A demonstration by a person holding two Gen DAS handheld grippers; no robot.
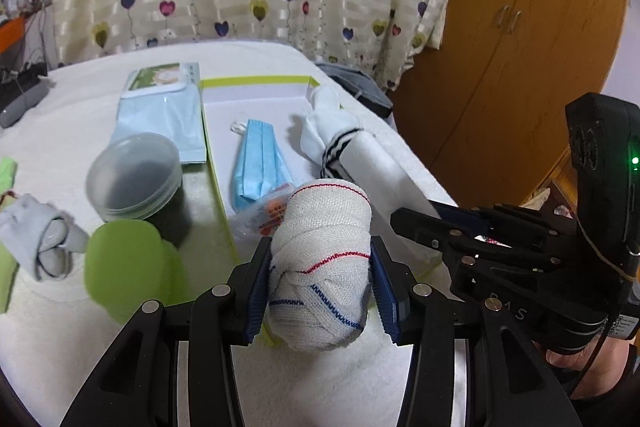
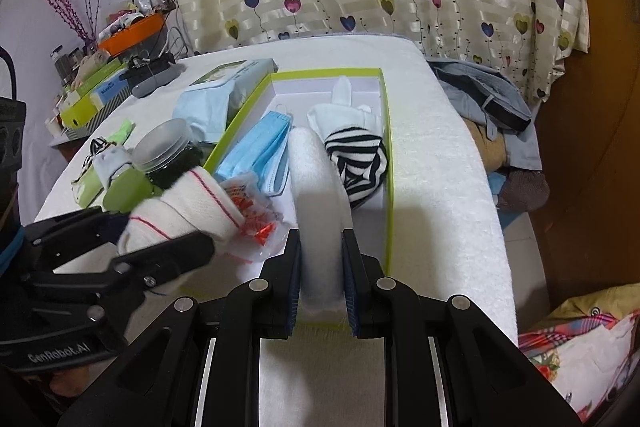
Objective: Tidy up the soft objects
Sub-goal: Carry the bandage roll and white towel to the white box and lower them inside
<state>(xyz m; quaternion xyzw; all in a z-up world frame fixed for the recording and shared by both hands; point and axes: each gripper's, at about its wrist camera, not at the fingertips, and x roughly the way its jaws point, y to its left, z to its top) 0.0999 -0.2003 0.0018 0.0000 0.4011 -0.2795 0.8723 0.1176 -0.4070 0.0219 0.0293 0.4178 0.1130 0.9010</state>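
The left hand-held gripper (image 1: 320, 283) squeezes a rolled sock (image 1: 320, 259) and the right hand-held gripper (image 2: 322, 279) pinches a white rolled cloth (image 2: 316, 195), so either could slip out and miss the green box (image 2: 387, 163) ahead.

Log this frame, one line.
left gripper: shut on sock roll | right gripper: shut on towel | both over box

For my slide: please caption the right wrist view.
Right tool holds a white towel roll over the green-rimmed box.
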